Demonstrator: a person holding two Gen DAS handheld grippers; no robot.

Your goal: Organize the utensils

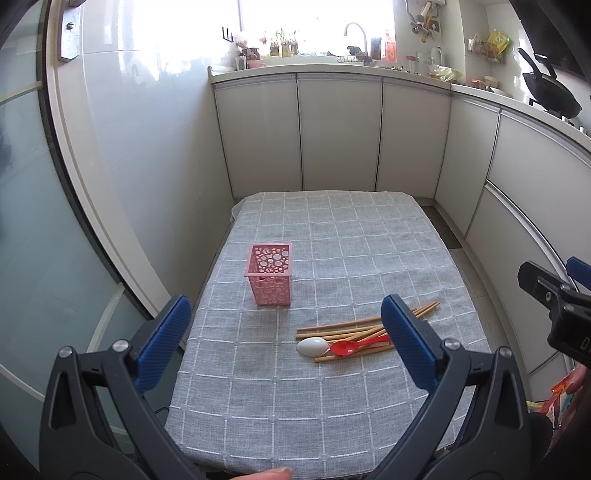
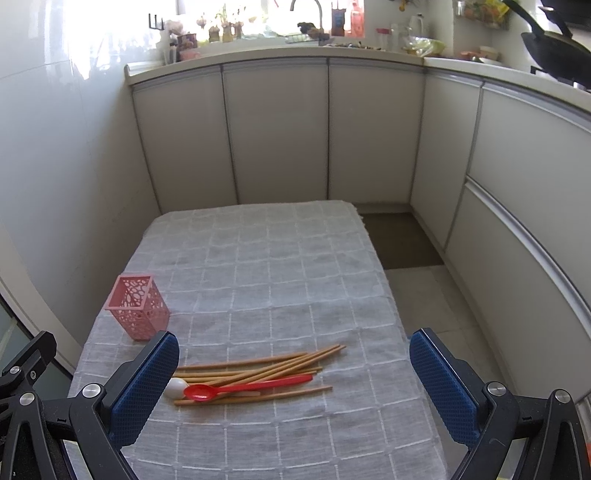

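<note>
A pink perforated holder (image 1: 270,275) (image 2: 137,307) stands upright on the grey checked tablecloth (image 1: 332,236) (image 2: 266,258), left of centre. To its right lies a pile of several wooden chopsticks (image 1: 354,326) (image 2: 258,369) with a red spoon (image 1: 354,345) (image 2: 240,389) and a white spoon (image 1: 313,347) (image 2: 177,387) on top. My left gripper (image 1: 284,343) hovers open over the near table, empty. My right gripper (image 2: 293,387) is open too, above the pile, holding nothing. In the left wrist view the right gripper (image 1: 554,299) shows at the right edge.
White kitchen cabinets (image 1: 340,133) wrap around the far and right sides. The counter above carries a sink tap (image 1: 356,33), bottles and a black wok (image 1: 552,92). A glass door (image 1: 33,229) is at the left. Floor tiles (image 2: 424,295) lie right of the table.
</note>
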